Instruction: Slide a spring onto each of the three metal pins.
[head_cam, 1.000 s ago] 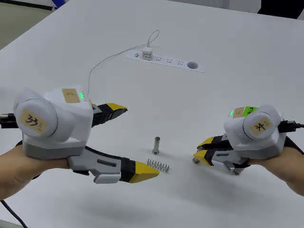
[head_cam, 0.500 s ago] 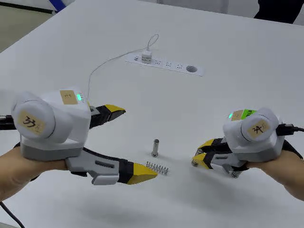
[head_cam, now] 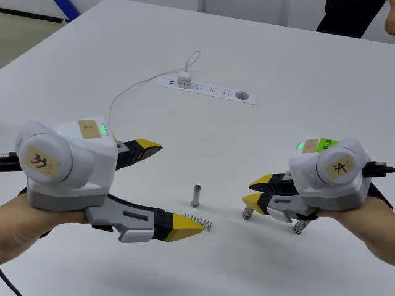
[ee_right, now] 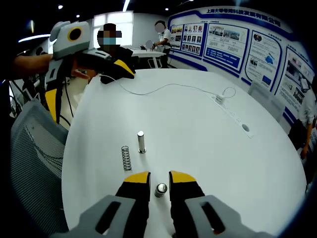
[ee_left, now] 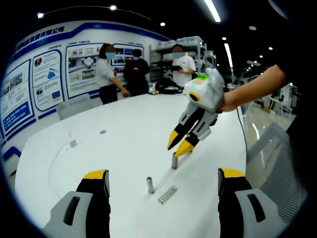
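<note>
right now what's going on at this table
A person works at a white table with a gripper in each hand. The left gripper is wide open beside a loose silver coil spring, which lies next to a bare upright metal pin. The right gripper, fingers slightly apart, hovers just above a metal pin ringed by a spring; a second spring-ringed pin stands beneath it. One pin lacks its spring.

A bare pin, slim and silvery, stands upright in the middle. Just near of it, not touching, a loose spring lies flat on its side. To the right stand a second pin and, farther right and nearer, a third pin, each upright with a spring coiled round it.
</note>
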Available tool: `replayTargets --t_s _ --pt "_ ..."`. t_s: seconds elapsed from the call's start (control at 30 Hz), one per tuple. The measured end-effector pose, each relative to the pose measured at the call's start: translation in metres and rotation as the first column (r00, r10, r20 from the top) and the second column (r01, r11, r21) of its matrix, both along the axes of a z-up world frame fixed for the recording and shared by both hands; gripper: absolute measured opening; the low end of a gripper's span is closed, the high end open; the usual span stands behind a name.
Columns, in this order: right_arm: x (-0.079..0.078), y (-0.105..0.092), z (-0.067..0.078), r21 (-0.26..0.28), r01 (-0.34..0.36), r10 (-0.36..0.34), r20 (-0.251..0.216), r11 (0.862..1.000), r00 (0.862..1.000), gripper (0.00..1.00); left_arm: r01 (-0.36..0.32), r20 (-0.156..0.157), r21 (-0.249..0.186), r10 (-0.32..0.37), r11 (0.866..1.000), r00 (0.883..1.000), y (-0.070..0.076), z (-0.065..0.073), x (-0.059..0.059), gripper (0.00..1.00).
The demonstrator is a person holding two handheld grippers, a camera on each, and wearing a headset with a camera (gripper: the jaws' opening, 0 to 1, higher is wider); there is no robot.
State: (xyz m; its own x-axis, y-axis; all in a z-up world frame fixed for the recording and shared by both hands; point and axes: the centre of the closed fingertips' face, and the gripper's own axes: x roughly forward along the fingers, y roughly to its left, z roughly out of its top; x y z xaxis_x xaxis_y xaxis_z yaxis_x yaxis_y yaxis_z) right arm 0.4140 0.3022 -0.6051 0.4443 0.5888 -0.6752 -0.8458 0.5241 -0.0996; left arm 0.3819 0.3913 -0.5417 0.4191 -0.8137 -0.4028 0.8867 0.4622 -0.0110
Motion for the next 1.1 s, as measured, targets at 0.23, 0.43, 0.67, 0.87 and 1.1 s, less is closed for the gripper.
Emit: replayTargets --t_s 0.23,0.43,0.67,0.87,1.1 --pt "-0.007 0.018 0.002 0.013 -0.038 0.038 -0.002 0.999 0.999 0.15 0.007 0.002 0.003 -0.007 1.0 1.0 0.001 0.0 -0.001 0.92" --pt "-0.019 0.033 -0.005 0.031 -0.06 0.061 -0.032 0.998 0.998 0.16 0.011 -0.007 0.01 -0.011 1.0 1.0 0.006 -0.003 -0.003 0.92" --pt "-0.035 0.055 -0.027 0.018 -0.113 0.114 -0.078 0.993 0.99 0.16 0.003 -0.011 0.015 -0.003 1.0 1.0 0.014 -0.004 -0.006 0.92" --pt "-0.032 0.062 -0.046 0.001 -0.112 0.111 -0.11 0.994 0.988 0.16 0.015 -0.011 0.061 -0.015 0.998 1.0 0.018 -0.011 -0.012 0.92" --pt "-0.029 0.068 -0.056 0.019 -0.084 0.086 -0.148 0.996 0.985 0.16 0.01 -0.027 0.062 -0.008 0.998 1.0 0.019 -0.016 -0.014 0.92"
